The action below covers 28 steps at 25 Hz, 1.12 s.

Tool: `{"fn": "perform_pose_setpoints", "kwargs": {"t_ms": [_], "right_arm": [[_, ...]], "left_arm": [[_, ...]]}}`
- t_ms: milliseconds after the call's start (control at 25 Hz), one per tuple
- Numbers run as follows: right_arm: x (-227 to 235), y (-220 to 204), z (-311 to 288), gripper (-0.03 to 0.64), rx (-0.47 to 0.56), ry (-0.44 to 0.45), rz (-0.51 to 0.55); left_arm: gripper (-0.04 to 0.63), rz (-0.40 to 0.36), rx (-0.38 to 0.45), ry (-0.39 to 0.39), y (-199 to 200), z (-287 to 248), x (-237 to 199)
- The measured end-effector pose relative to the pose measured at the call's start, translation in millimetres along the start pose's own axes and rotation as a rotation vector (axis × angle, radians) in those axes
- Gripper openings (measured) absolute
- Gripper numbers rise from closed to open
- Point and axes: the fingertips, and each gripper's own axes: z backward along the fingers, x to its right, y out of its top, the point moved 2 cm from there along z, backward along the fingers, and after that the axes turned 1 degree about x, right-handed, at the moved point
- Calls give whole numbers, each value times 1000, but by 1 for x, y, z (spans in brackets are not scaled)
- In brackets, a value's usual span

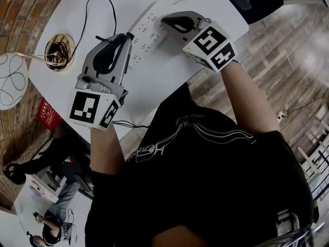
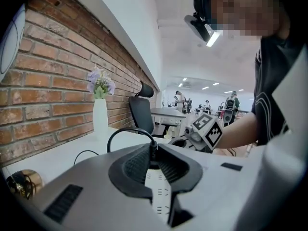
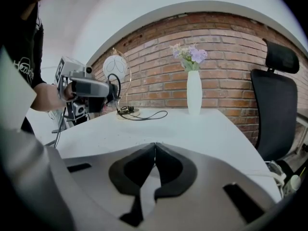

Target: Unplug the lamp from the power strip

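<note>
A white power strip (image 1: 148,29) lies on the white table (image 1: 169,66). My left gripper (image 1: 127,37) is shut on the lamp's black plug (image 2: 151,148), at the strip's left side; the plug seems lifted just off the sockets, and the strip (image 2: 159,192) shows below the jaws. The black cord (image 1: 97,4) loops from the plug back to the lamp's brass base (image 1: 59,50). My right gripper (image 1: 164,20) is shut with nothing between its pads and rests on top of the strip (image 3: 147,179). From the right gripper view, the left gripper (image 3: 111,88) hangs above the table in front of the lamp (image 3: 115,69).
A white vase with purple flowers (image 3: 194,91) stands by the brick wall. A black office chair (image 3: 276,109) is at the table's far end. The round white lampshade (image 1: 11,80) hangs past the table's left edge. The table's near edge runs along my body.
</note>
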Motion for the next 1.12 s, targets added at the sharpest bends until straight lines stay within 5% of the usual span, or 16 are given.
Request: {"fn": "perform_pose_setpoints", "kwargs": {"t_ms": [280, 440, 640, 1120], "right_arm": [[3, 39, 47, -3, 121, -87, -117], [-16, 59, 81, -3, 175, -65, -161], [-50, 84, 121, -4, 209, -22, -91], [-135, 107, 194, -5, 259, 63, 11]], "left_arm": [[44, -8, -47, 74, -6, 15, 15], [46, 40, -66, 104, -6, 27, 30], [46, 117, -37, 93, 5, 48, 60], [45, 131, 40, 120, 36, 114, 133]]}}
